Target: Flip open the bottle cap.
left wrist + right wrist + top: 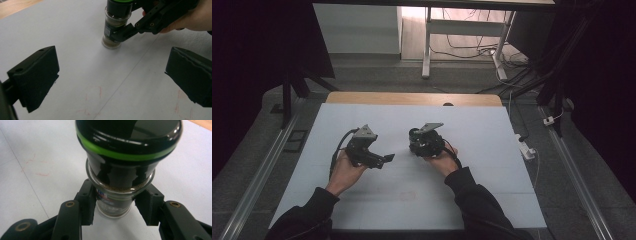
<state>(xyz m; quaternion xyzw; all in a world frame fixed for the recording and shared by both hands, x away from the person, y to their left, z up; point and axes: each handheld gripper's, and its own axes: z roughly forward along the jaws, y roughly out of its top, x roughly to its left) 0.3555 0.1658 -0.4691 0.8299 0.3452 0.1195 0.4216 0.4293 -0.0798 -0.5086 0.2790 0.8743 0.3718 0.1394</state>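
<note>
A glass spice jar (117, 202) with a black cap and a green ring stands upright on the white board (482, 130). My right gripper (117, 208) is shut on the jar's glass body, one pad on each side. From the left gripper view the jar (115, 27) stands ahead, and the right gripper (122, 33) reaches it from the right. My left gripper (112, 75) is open, its jaws wide apart over bare board. In the high view the left gripper (387, 159) points right, a short way left of the right gripper (418, 144) and the jar (414, 133).
Faint red pencil marks (93, 96) lie on the board in front of my left gripper. A wooden table edge (412, 98) runs along the board's far side. A power strip (527, 149) and cables lie on the floor to the right.
</note>
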